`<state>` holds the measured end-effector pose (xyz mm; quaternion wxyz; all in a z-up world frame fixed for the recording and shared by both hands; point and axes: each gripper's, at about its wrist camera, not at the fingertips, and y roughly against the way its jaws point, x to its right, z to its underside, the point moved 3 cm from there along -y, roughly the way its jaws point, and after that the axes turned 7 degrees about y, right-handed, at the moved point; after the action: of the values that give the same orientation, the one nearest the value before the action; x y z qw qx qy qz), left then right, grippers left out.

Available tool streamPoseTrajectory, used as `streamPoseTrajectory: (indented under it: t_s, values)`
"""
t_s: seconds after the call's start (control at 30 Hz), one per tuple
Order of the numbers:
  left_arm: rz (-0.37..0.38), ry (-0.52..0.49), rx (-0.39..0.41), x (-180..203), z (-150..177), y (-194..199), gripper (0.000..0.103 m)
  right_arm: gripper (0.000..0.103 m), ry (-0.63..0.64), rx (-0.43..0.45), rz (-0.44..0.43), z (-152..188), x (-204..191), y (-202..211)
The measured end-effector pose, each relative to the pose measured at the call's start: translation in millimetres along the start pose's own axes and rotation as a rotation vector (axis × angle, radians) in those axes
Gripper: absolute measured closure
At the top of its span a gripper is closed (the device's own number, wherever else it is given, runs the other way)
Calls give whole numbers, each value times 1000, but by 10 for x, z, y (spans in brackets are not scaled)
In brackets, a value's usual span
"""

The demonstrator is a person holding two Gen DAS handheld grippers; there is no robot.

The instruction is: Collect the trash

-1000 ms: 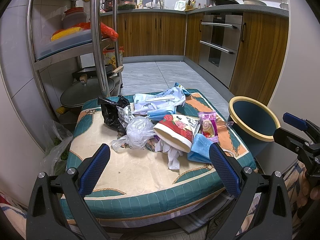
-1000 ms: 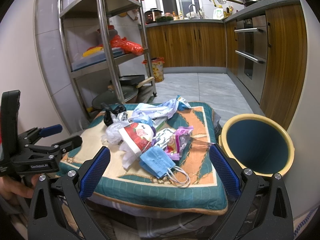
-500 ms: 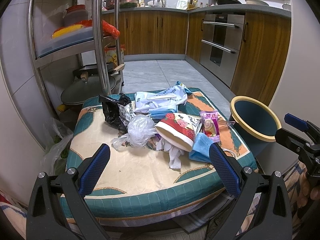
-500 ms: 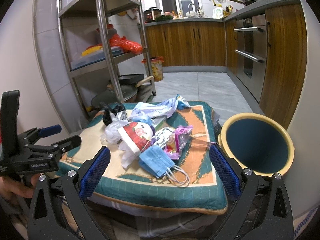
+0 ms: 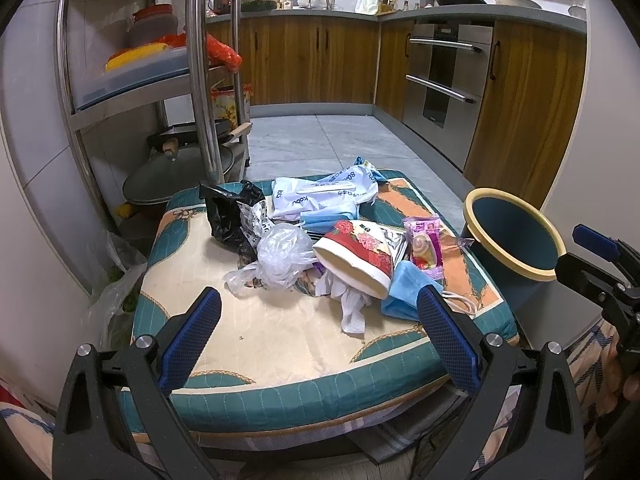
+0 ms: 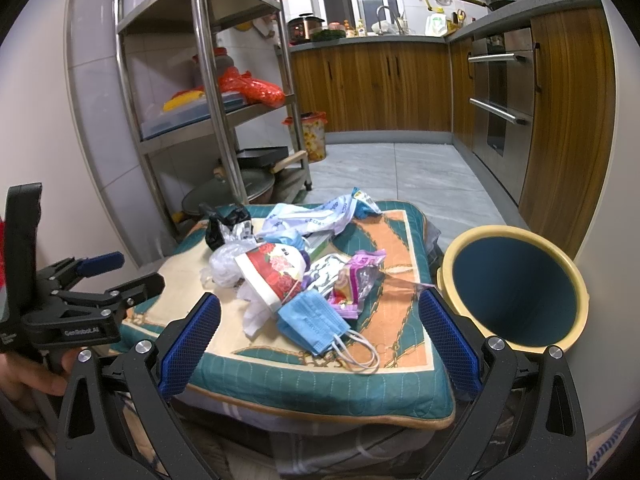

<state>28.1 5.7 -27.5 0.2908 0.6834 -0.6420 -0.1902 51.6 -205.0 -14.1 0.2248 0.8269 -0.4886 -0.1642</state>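
A heap of trash lies on a teal and cream cushion (image 5: 248, 344) (image 6: 384, 376): a red floral paper bowl (image 5: 356, 252) (image 6: 276, 272) on its side, a blue face mask (image 5: 408, 292) (image 6: 316, 320), a pink snack wrapper (image 5: 424, 246) (image 6: 356, 280), a clear plastic bag (image 5: 280, 258), a black bag (image 5: 226, 216) and a white pouch (image 5: 324, 196). A dark blue bin with a yellow rim (image 5: 516, 236) (image 6: 516, 292) stands right of the cushion. My left gripper (image 5: 320, 340) is open at the cushion's near edge, short of the heap. My right gripper (image 6: 320, 344) is open too, with the mask just beyond its fingers.
A steel shelf rack (image 5: 200, 80) with pans and jars stands behind the cushion on the left. Wooden cabinets and an oven (image 5: 440, 76) line the back and right. Grey tiled floor (image 5: 344, 140) lies beyond. A plastic bag (image 5: 116, 300) sits left of the cushion.
Both views have shifted only slightly; the left gripper has tilted up a little. Both grippers stay open and the trash has not moved.
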Motion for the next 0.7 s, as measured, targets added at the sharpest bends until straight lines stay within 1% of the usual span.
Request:
streamPoseTrajectory:
  t_s: [0.17,0.27,0.43,0.5,0.6,0.7]
  values:
    - [6,0,-19,6,1,-28,7,5,-17,-14,-5,78,81,-64]
    - [22,6,-38,3,7,-79,7,5,-36,-41,-24,21,83,-152]
    - [33,19,-91,-22,-12,-239,14,5,-50,-108,-60,19,80,-315]
    - [47,12,-111,-18,-31,-317,21,5,-52,-133,-70,19,83,-369]
    - [69,1,-137,9,-81,-463,24,5,-57,-165,-81,15,115,-455]
    - [97,14,-157,21,-165,-646,27,7,-74,-177,-87,-46,166,-575]
